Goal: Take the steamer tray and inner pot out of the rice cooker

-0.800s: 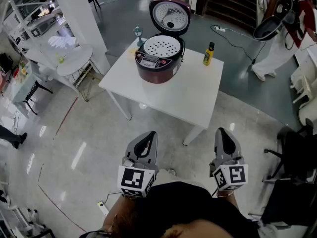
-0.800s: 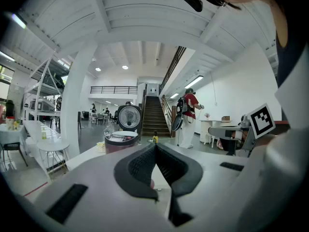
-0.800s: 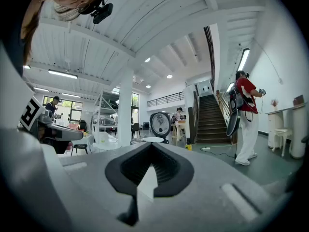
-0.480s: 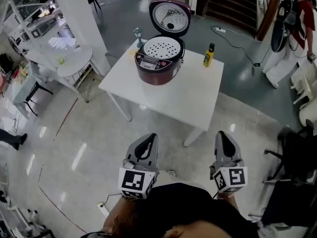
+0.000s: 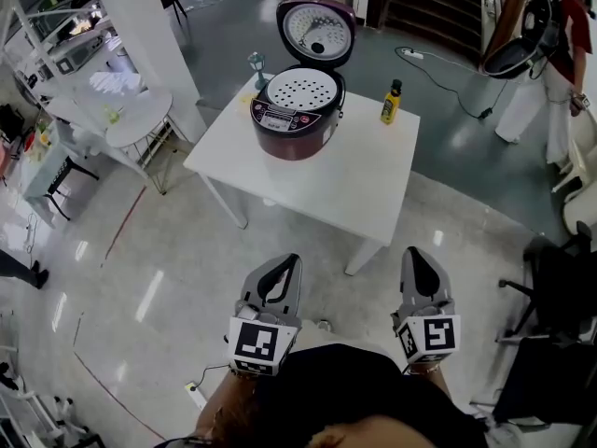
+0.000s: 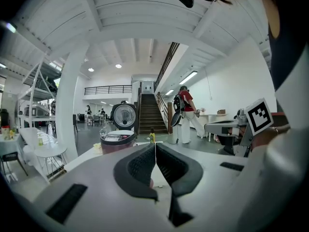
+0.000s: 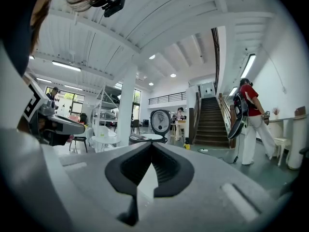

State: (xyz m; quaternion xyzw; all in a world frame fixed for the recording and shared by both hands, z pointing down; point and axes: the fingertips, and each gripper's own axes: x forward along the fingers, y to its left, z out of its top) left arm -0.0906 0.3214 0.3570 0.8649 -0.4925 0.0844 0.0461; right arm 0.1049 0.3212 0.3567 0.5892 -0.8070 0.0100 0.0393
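Little has changed in the last second. Both grippers stay low and close to the body, side by side. The left gripper (image 5: 283,265) has its jaws pressed together with nothing between them, and so does the right gripper (image 5: 416,254). The cooker (image 5: 297,119) sits a touch higher and further left in the head view than before, a small shift of the camera and not of the cooker. The person in red (image 5: 550,26) far off to the right of the right gripper has straightened up from a bent pose at the picture's edge.

The cooker stands on the table (image 5: 354,185) straight ahead of the grippers and well apart from them, past the table's near corner. In the left gripper view it shows just left of the closed jaw line; in the right gripper view it sits almost directly over the jaw tips.

Its control panel faces back toward the grippers. The lid (image 5: 315,28) stands open on the far side, its inner face turned this way. The tray (image 5: 301,89) lies flat in the cooker's mouth, holes up; it is round, with no long axis to speak of. The pot is hidden under it. A bottle (image 5: 390,103) stands upright just right of the cooker, toward the right gripper's side.
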